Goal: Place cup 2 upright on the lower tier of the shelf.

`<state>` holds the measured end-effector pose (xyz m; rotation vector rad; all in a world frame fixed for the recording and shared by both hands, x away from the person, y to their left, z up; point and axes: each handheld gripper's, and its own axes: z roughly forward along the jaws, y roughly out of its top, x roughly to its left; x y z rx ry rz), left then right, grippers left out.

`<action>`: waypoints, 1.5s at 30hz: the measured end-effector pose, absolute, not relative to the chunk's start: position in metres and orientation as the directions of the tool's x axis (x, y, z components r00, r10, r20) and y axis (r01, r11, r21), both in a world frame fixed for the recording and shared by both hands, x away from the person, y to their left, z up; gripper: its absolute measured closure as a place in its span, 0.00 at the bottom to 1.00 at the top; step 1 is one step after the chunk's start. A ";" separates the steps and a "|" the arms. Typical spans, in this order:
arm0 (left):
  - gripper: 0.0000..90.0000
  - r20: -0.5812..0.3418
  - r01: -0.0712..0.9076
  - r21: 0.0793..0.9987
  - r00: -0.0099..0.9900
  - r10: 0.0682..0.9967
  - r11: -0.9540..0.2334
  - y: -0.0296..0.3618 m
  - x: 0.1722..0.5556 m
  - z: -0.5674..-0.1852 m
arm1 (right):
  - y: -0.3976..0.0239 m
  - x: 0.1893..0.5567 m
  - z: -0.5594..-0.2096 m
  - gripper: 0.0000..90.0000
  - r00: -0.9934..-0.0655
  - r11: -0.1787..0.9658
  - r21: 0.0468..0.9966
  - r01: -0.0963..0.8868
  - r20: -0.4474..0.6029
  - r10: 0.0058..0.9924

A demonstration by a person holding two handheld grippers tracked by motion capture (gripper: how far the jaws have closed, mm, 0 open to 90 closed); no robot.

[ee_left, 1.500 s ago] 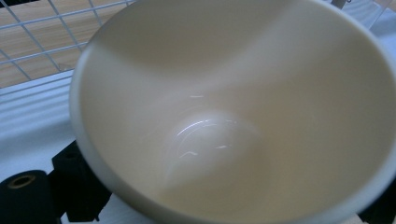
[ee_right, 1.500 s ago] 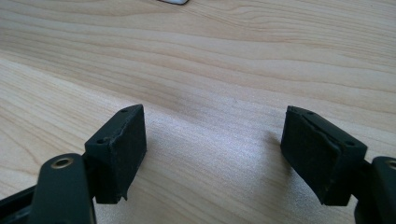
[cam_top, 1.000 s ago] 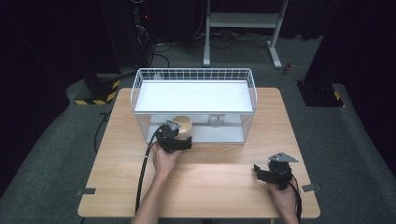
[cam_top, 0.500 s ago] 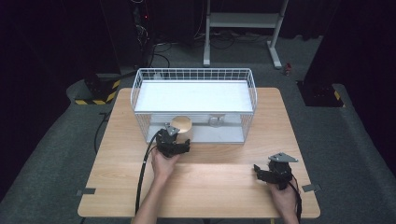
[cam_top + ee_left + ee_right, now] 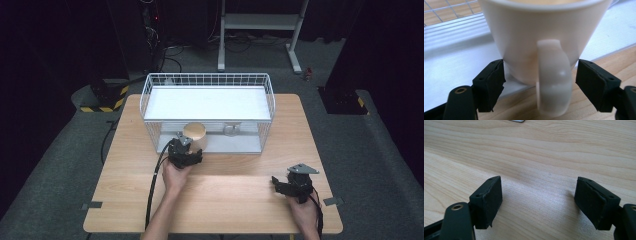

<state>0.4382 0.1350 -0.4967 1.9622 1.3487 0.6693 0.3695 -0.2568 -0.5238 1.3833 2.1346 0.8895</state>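
Since the earlier frame, left gripper [image 5: 185, 151] has advanced toward the wire basket [image 5: 150, 107] with its cup [image 5: 194, 135]; right gripper [image 5: 294, 183] unchanged.

Left gripper — at the basket's near side, fingers [image 5: 489, 83] spread either side of the cup's base; whether they touch it cannot be told. Cup: white outside, tan inside, handle [image 5: 553, 77] facing the left gripper view's camera, sitting at the near edge of the basket's white floor. Right gripper — low over the wooden counter [image 5: 235, 200] at right, well apart from the basket, fingers [image 5: 488, 201] wide open, nothing between them.
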 end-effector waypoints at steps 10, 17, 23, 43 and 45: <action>0.38 0.061 0.600 0.760 0.314 0.947 -0.248 0.134 0.445 -0.499 | -0.257 0.369 -0.524 0.25 -0.401 0.292 0.719 0.631 -0.020 0.916; 0.49 0.083 0.606 0.749 0.318 0.945 -0.269 0.134 0.449 -0.501 | -0.257 0.369 -0.524 0.25 -0.402 0.292 0.718 0.631 -0.020 0.916; 0.54 0.095 0.613 0.739 0.317 0.944 -0.280 0.130 0.457 -0.498 | -0.257 0.369 -0.524 0.25 -0.402 0.293 0.719 0.630 -0.021 0.916; 0.74 0.024 0.620 0.755 0.301 0.953 -0.215 0.135 0.467 -0.506 | -0.257 0.369 -0.524 0.25 -0.398 0.287 0.718 0.634 -0.016 0.917; 0.75 0.011 0.628 0.750 0.304 0.953 -0.209 0.136 0.468 -0.506 | -0.257 0.369 -0.524 0.25 -0.398 0.287 0.718 0.634 -0.016 0.917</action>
